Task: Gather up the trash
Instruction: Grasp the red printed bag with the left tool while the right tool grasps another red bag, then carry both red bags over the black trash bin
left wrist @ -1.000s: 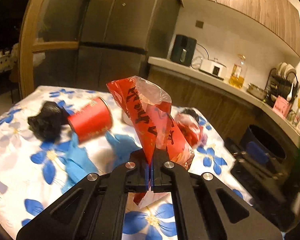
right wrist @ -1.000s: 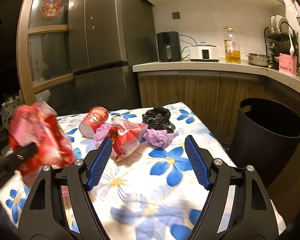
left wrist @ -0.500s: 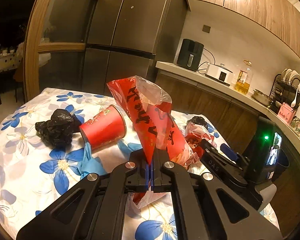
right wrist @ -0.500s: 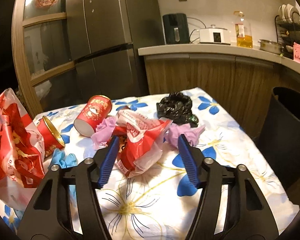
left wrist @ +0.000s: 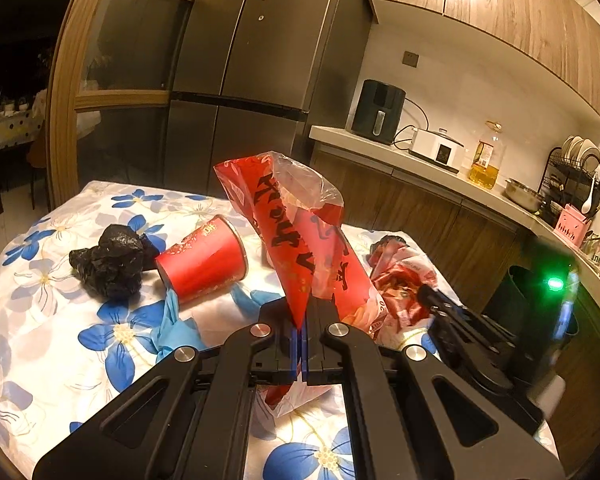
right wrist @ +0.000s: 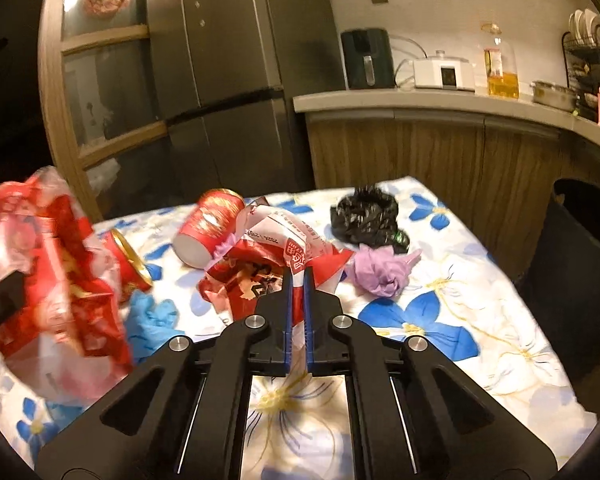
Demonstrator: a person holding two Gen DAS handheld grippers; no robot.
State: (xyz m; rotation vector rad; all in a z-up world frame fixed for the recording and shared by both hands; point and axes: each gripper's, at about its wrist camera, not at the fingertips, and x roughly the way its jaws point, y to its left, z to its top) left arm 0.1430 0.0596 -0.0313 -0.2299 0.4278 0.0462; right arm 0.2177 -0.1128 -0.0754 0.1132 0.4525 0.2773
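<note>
Left wrist view, risk: the red plastic bag stands tall and loose above the left gripper; in my judgement its thin film could slide out of the pinch, or its free top could snag the right gripper at 3 o'clock.
Left wrist view, fingers: fully closed, clamping the bag's lower fold; the bag rises toward 12 o'clock and hangs out below toward 6 o'clock.
Left wrist view, other trash: red paper cup and black wad lie at 10 o'clock on the counter.
Right wrist view, risk: only an edge of the crumpled red-and-white wrapper is caught, so it may tear or slip when lifted.
Right wrist view, fingers: the right gripper has just been closing and now pinches the wrapper's near flap; the bulk lies toward 11 o'clock.
Right wrist view, destination: dark bin at 3 o'clock, beyond the counter's edge.
</note>
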